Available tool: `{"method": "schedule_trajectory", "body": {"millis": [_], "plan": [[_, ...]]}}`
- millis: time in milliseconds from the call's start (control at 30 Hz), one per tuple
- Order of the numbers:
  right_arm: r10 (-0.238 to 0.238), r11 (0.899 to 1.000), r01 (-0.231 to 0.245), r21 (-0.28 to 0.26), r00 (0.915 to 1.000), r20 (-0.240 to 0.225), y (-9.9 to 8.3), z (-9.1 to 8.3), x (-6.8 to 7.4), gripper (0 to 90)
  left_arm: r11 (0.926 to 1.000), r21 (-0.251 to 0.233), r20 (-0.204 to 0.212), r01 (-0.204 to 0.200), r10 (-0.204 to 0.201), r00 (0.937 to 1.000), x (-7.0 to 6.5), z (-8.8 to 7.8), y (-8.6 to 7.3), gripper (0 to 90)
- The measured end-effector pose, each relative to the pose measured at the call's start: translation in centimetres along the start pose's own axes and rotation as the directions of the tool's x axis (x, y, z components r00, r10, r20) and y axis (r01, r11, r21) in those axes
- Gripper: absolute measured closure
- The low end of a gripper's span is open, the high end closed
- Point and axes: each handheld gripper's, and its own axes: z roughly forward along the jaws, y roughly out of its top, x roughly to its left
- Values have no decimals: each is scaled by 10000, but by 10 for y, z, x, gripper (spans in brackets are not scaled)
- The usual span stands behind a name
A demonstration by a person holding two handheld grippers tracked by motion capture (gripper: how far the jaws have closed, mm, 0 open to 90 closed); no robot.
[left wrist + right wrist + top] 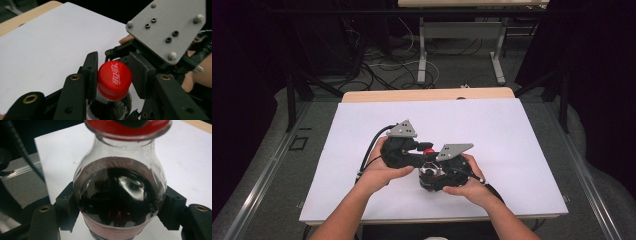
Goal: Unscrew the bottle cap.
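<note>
A small glass cola bottle point(430, 173) with dark drink and a red cap point(428, 150) stands near the front middle of the white table top point(492, 130). My left gripper point(426, 152) comes in from the left and is shut on the cap point(114, 79), its black pads point(92, 76) on either side of it. My right gripper point(433, 176) comes in from the right and lower down. Its jaws are shut on the rounded shoulder of the bottle point(120, 192), above the red label point(112, 230). The cap's rim point(125, 126) shows at the top of the right gripper view.
The right gripper's grey three-cornered plate point(167, 27) sits close beside the left jaws. A wooden edge point(427, 94) bounds the far side of the table. Beyond it stand another table's legs point(422, 50) and loose cables point(382, 65) on the floor.
</note>
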Motion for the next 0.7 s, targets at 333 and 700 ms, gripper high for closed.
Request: {"method": "schedule_trajectory", "body": {"millis": [333,700], "plan": [[352,9993,-340,-150,9954,890,-1,2,0,301,9926,-424,-2549,1141,-1212,9594,-27,11,3,612],[215,9994,-205,-289,9991,356,0,-2,-3,301,9988,-391,-1266,310,-357,9913,-14,-5,1,497]]}}
